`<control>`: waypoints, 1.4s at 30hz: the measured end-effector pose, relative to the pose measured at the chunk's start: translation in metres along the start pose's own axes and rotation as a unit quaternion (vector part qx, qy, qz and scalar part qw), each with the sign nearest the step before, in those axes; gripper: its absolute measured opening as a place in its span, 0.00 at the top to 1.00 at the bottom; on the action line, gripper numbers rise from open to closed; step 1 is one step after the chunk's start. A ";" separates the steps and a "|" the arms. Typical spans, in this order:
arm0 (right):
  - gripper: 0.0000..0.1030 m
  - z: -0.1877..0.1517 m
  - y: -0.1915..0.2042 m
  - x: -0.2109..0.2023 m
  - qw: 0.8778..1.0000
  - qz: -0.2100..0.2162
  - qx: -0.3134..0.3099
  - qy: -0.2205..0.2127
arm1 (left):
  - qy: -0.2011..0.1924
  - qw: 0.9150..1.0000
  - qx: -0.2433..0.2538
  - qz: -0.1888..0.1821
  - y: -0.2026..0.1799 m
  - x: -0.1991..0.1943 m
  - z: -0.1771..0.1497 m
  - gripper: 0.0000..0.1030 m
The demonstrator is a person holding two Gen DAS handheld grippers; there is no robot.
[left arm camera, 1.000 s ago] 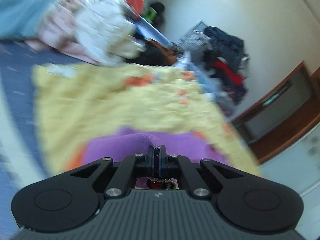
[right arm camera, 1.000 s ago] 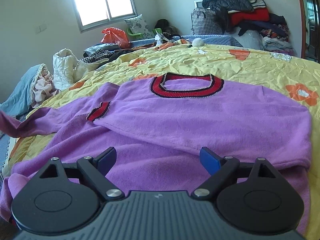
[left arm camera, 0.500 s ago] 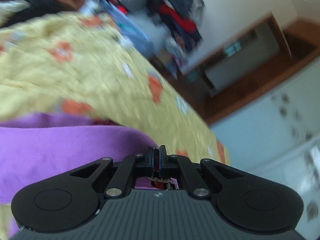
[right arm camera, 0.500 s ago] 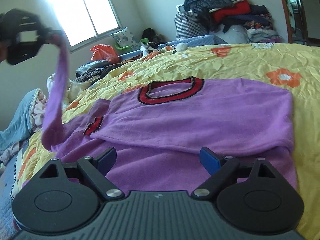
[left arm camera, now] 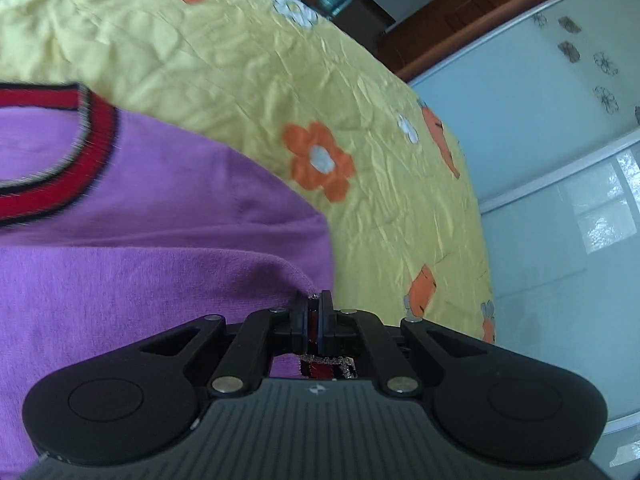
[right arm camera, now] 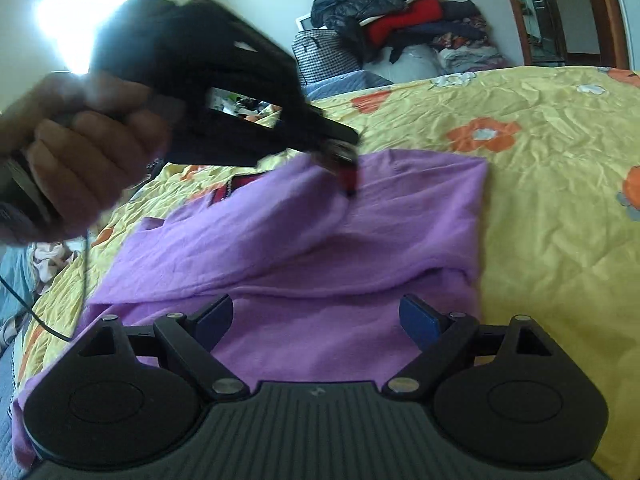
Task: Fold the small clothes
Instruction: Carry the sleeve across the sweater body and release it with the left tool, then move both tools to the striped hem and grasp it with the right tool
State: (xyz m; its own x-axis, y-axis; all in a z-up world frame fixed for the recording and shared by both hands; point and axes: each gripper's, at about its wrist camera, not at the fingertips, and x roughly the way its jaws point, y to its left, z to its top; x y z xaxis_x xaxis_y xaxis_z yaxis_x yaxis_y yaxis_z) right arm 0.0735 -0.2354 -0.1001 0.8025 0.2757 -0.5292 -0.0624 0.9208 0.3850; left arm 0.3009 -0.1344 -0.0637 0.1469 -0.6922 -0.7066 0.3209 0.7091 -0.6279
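A purple sweater (right arm camera: 360, 232) with a red and black collar (left arm camera: 92, 148) lies on the yellow flowered bedspread (right arm camera: 560, 208). My left gripper (left arm camera: 315, 312) is shut on the sweater's left sleeve cuff (left arm camera: 326, 368) and holds it over the right side of the sweater body; it also shows in the right wrist view (right arm camera: 344, 168), with the sleeve (right arm camera: 248, 240) draped across the chest. My right gripper (right arm camera: 316, 320) is open and empty, low over the sweater's hem.
A heap of dark and red clothes (right arm camera: 392, 20) with a checked bag (right arm camera: 328, 56) stands behind the bed. A wooden door frame (right arm camera: 560, 12) is at the right. More clothes (right arm camera: 44, 260) lie off the bed's left edge. A pale sliding wardrobe door (left arm camera: 560, 160) is beyond the bed.
My left gripper has carried the sleeve up from the left side and across the sweater to its right side. My right gripper has stayed open near the hem.
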 end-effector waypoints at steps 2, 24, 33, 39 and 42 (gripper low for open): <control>0.12 0.000 -0.002 -0.001 1.000 -0.007 -0.003 0.001 | 0.003 1.000 0.008 -0.001 -0.006 0.013 -0.001 0.95; 0.43 0.069 -0.046 0.073 0.986 -0.102 -0.128 0.029 | -0.178 0.950 -0.025 0.255 0.200 -0.190 -0.100 0.28; 0.40 0.067 -0.040 0.052 0.987 -0.079 -0.138 -0.004 | -0.254 0.944 0.030 0.211 0.165 -0.206 -0.082 0.17; 0.35 0.059 -0.023 0.091 0.973 -0.120 -0.197 0.028 | -0.194 0.934 0.105 0.281 0.165 -0.134 -0.074 0.19; 0.33 0.068 -0.038 0.082 0.979 -0.140 -0.144 0.026 | -0.199 0.935 0.078 0.282 0.163 -0.149 -0.081 0.24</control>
State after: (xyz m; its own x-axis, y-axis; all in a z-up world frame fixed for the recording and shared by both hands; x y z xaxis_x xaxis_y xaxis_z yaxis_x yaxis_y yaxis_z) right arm 0.1820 -0.2662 -0.1068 0.7816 0.0077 -0.6237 -0.0144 0.9999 -0.0057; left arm 0.2553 0.0953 -0.0870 0.6608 -0.2321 -0.7138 0.2163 0.9695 -0.1150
